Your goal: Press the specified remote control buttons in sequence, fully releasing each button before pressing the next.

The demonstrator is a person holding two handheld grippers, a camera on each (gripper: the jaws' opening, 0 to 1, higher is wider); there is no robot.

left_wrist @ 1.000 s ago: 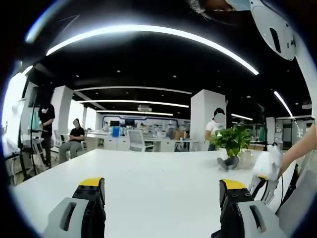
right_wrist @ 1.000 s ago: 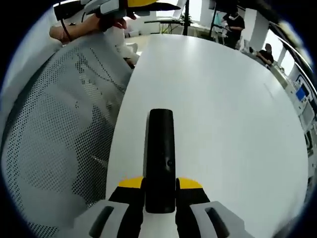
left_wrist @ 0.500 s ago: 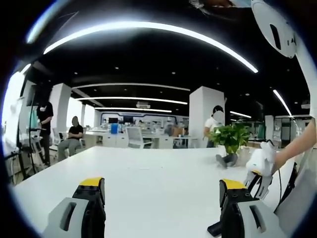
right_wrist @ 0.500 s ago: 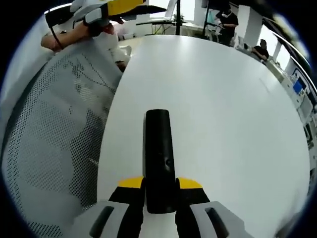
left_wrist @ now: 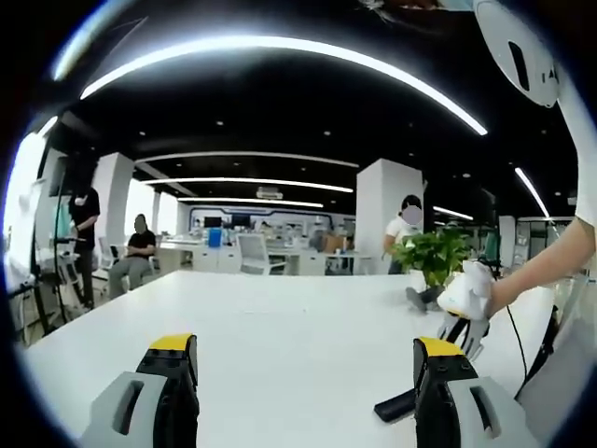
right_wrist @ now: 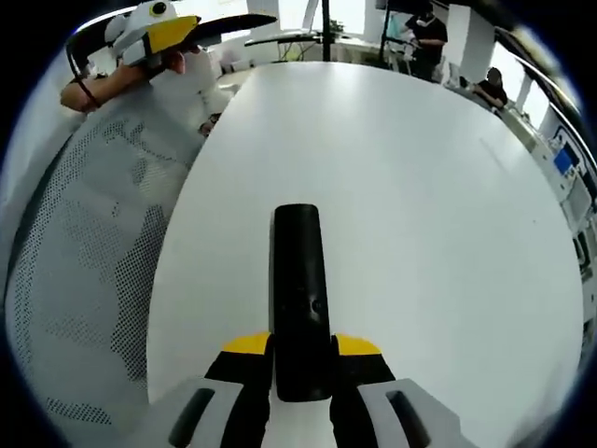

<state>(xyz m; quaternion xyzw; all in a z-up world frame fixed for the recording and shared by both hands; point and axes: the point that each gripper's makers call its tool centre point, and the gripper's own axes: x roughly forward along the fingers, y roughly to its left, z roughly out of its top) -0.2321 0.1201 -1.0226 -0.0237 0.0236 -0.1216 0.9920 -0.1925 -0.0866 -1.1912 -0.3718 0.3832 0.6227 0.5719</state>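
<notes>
Between the yellow-tipped jaws of the right gripper (right_wrist: 301, 359) sits the black remote control (right_wrist: 299, 289), clamped at its near end and pointing out over the white table (right_wrist: 420, 196). From the right gripper view I can make out one small round mark partway along its top face; whether the buttons sit on this face is hard to say, since the rest reads as plain black. In the left gripper view the same remote (left_wrist: 395, 407) shows as a dark sliver low over the tabletop, just beside that view's own right jaw, with the right gripper (left_wrist: 461, 329) and the person's hand above it.

The left gripper (left_wrist: 303, 369) hangs with its jaws spread wide and nothing between them, aimed level across the table toward a potted plant (left_wrist: 435, 263) and the office beyond. It appears again at the upper left of the right gripper view (right_wrist: 163, 33), well apart from the remote.

Judging from this, no press has begun. The risk is in the approach: a wide-open jaw makes a blunt pointer and could catch two buttons at once, or push the remote askew in the right gripper's hold. With the left camera aimed so level, the remote could also slip out of its view.
</notes>
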